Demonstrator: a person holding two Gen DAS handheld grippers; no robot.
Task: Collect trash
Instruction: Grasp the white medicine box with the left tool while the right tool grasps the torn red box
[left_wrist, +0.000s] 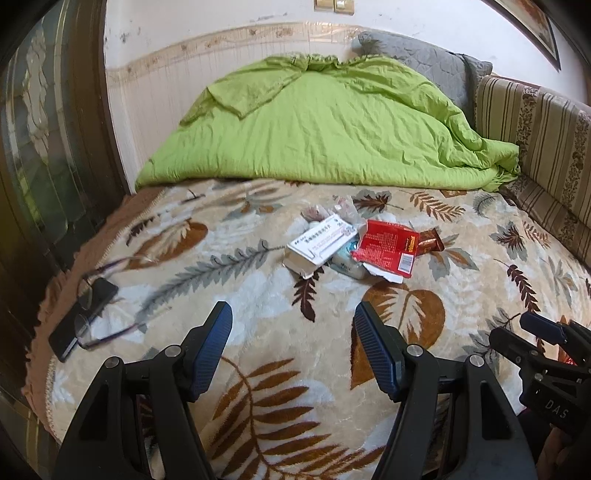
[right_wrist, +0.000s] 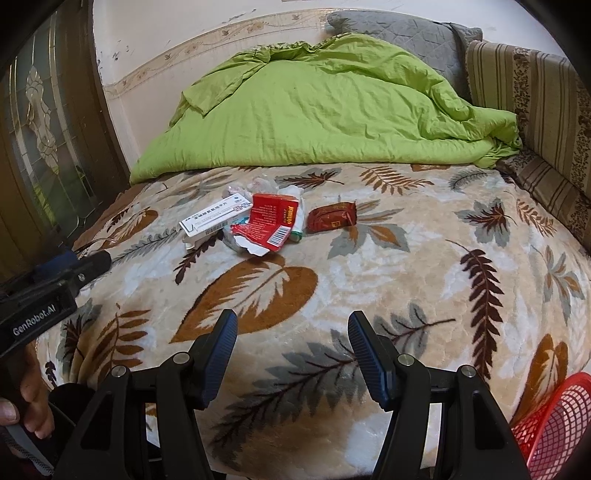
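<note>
trash (right_wrist: 258, 221) lies on the blanket (right_wrist: 406, 277) — well ahead of both spread grippers.

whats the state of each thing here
left hand-held gripper: open, empty
right hand-held gripper: open, empty
white box: lying flat, end flap open
red packet: torn open
brown wrapper: crumpled
red basket: tilted
green quilt: rumpled

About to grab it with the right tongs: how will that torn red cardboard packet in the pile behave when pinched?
The torn red cardboard packet looks flattened and ripped open, so it is probably light and will likely crush. Its ragged white edge may tear further. It leans on the white medicine box, which might shift.
</note>
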